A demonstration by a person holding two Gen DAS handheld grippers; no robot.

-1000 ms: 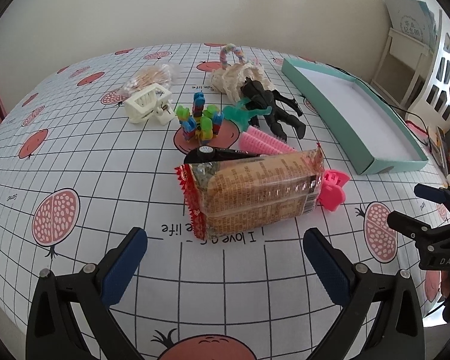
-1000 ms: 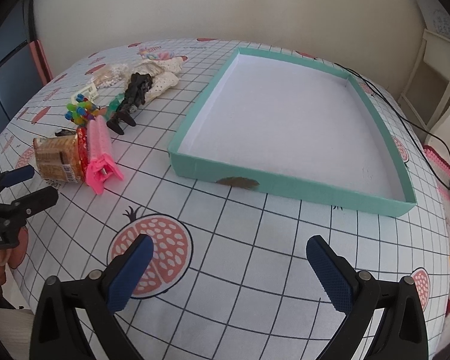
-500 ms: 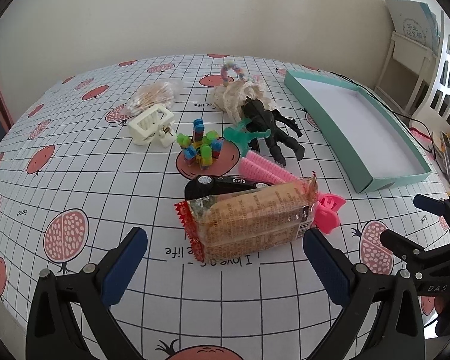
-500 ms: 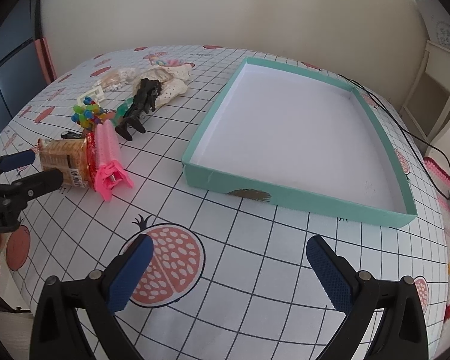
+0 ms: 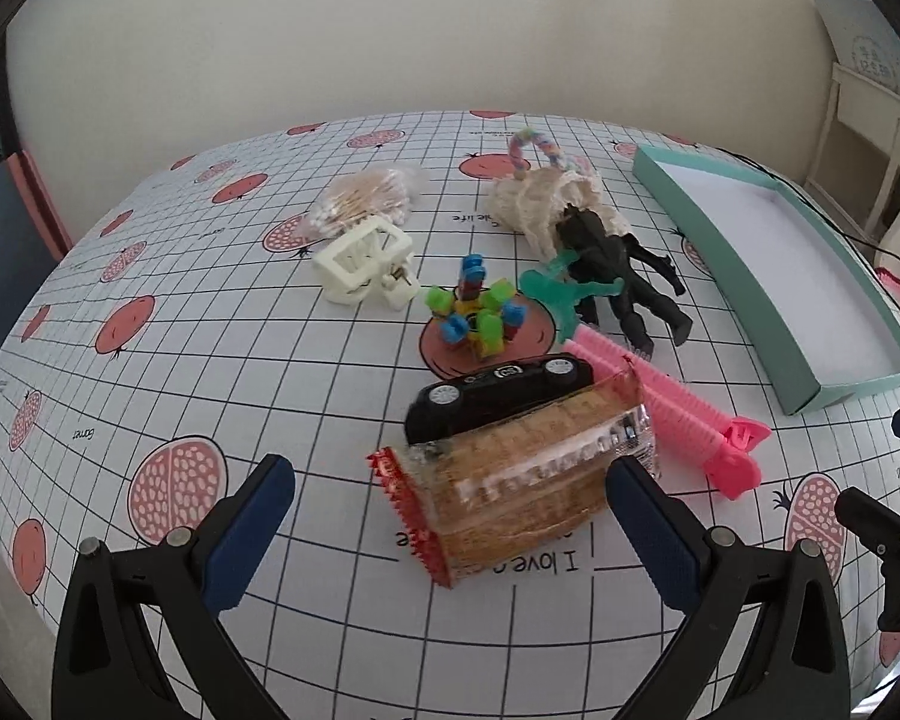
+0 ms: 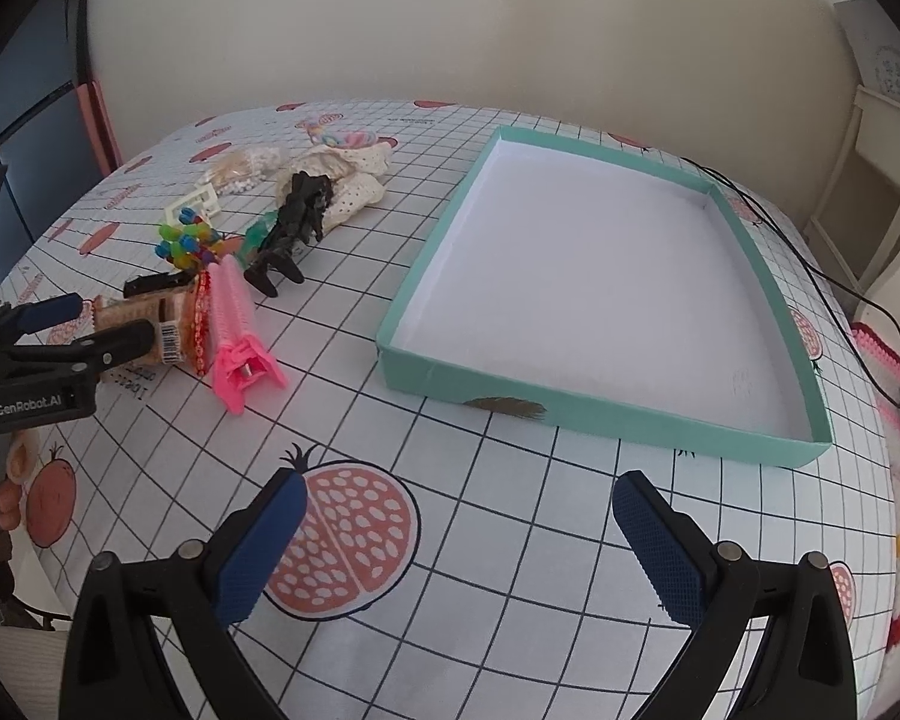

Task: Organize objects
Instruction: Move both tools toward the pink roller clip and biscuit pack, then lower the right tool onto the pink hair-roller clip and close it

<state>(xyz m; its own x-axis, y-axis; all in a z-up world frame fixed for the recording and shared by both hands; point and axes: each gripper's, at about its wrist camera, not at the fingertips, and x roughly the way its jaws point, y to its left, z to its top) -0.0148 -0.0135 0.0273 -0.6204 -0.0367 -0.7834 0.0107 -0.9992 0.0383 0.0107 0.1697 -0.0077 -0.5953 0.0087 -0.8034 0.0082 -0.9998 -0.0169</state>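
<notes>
Looking thru left wrist cam: left hand-held gripper (image 5: 447, 507) wide open, empty, straddling the biscuit pack (image 5: 522, 474) on the surface; I'd square up w/ pack's long sides, avoiding the toy car (image 5: 498, 393) touching behind. Right wrist cam: right hand-held gripper (image 6: 456, 531) spread wide, holding nothing, w/ empty teal tray (image 6: 606, 411) just ahead.

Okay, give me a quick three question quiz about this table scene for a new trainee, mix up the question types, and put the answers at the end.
1. True or false: the teal tray already holds some toys.
2. Multiple choice: what lies nearest the left gripper, between its jaws? A) black toy car B) biscuit packet C) white hair claw
3. Fill in: the pink hair clip lies on the packet's ___ side in the left wrist view.

Key: 1 false, its white floor is bare. 2 B. 3 right.
</notes>
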